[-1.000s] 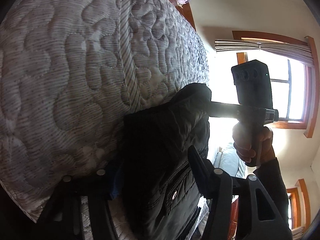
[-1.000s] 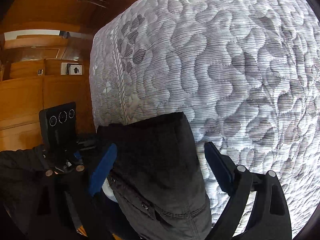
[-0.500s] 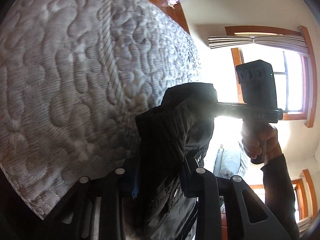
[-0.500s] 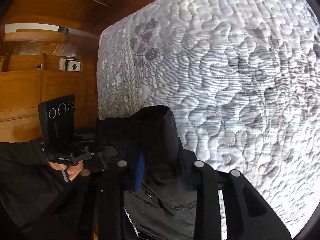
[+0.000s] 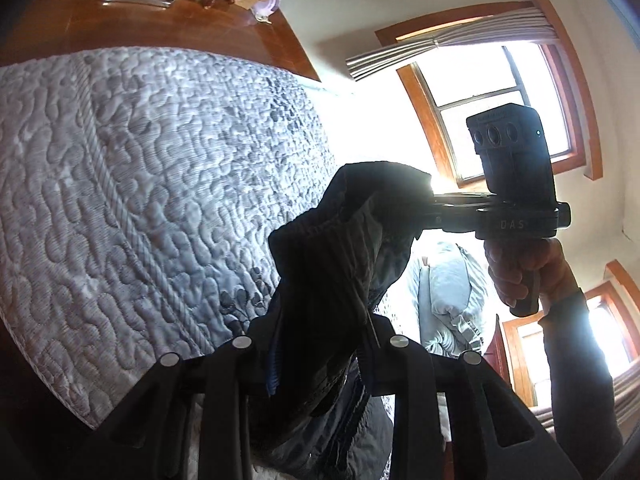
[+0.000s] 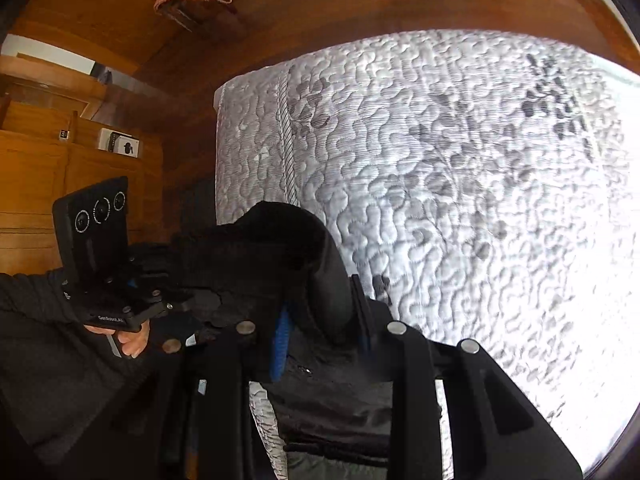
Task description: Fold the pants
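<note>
Quilted mattress [image 6: 460,184] below, dark pants [image 5: 332,264] held up between two grippers.

Pants hang over the near edge of the mattress, with the waistband bunched at the top. Left gripper [image 5: 320,356] is closed nearly all the way on one part of the waistband, and right gripper [image 6: 320,332] pinches the other part in the same way. Risk, in my judgement: the cloth is thick and gathered, so one layer may slip out of a pinch, and the legs may then hang uneven and fold crooked.
</note>
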Action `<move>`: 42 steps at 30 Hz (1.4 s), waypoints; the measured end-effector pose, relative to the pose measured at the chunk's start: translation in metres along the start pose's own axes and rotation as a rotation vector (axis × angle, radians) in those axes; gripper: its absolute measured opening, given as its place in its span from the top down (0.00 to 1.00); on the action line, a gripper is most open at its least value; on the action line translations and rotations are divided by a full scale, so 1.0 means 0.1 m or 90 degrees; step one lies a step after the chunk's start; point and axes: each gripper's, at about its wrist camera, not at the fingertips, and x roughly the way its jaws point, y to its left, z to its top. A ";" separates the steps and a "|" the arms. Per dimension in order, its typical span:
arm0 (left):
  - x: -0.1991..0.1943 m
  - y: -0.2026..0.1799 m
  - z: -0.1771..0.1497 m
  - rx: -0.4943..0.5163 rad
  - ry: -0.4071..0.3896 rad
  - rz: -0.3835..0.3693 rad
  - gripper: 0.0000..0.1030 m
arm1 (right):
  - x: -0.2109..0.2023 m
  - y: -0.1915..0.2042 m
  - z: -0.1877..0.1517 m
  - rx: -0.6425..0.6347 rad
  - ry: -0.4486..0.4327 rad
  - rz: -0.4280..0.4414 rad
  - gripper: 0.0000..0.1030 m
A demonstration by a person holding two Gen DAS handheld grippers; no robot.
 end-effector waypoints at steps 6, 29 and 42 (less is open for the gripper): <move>-0.08 -0.53 -0.18 0.079 0.012 -0.014 0.72 | -0.42 0.21 -0.47 0.013 -0.038 -0.044 0.76; -0.14 -1.79 -0.91 0.276 0.057 -0.043 0.72 | -1.14 0.63 -1.83 0.070 -0.147 -0.133 0.78; -0.05 -2.23 -1.32 0.358 0.088 -0.046 0.72 | -1.31 0.71 -2.53 0.107 -0.182 -0.154 0.80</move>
